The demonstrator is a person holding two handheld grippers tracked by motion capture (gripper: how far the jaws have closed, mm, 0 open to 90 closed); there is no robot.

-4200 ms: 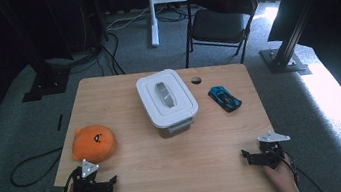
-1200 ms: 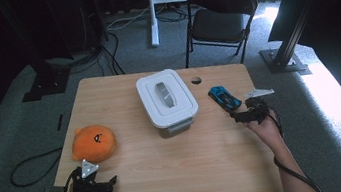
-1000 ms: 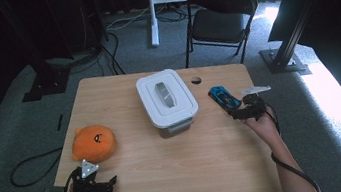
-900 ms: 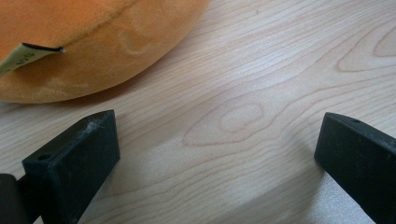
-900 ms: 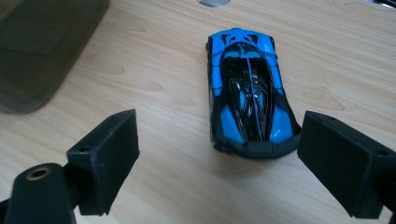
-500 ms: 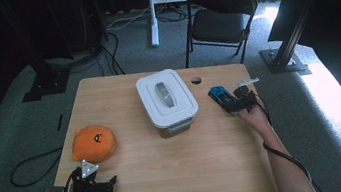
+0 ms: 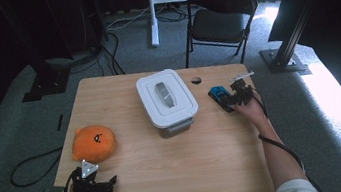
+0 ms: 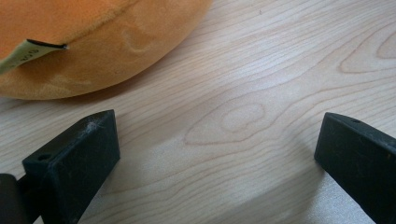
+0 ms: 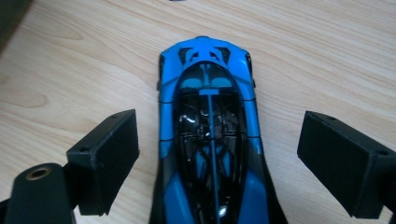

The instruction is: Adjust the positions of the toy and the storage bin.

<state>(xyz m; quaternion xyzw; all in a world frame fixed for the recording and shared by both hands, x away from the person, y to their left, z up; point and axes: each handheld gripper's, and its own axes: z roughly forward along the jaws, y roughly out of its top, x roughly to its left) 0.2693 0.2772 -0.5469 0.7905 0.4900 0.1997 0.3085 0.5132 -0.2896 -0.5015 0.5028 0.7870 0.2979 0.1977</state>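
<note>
A blue and black toy car (image 7: 218, 97) (image 9: 210, 135) lies on the wooden table (image 7: 170, 182), right of a white lidded box (image 7: 166, 100). My right gripper (image 7: 229, 99) (image 9: 217, 158) is open with its jaws on either side of the car, not touching it. An orange plush toy (image 7: 93, 142) (image 8: 88, 42) rests near the front left. My left gripper (image 7: 107, 183) (image 8: 217, 154) sits just in front of the plush, open over bare wood with nothing between its jaws.
A small round hole (image 7: 196, 80) marks the table behind the box. A black folding chair (image 7: 220, 15) stands beyond the far edge. Cables (image 7: 31, 161) lie on the grey carpet to the left.
My right gripper travelled from the front right edge up to the toy car and now straddles it. The left gripper stayed where it was.
</note>
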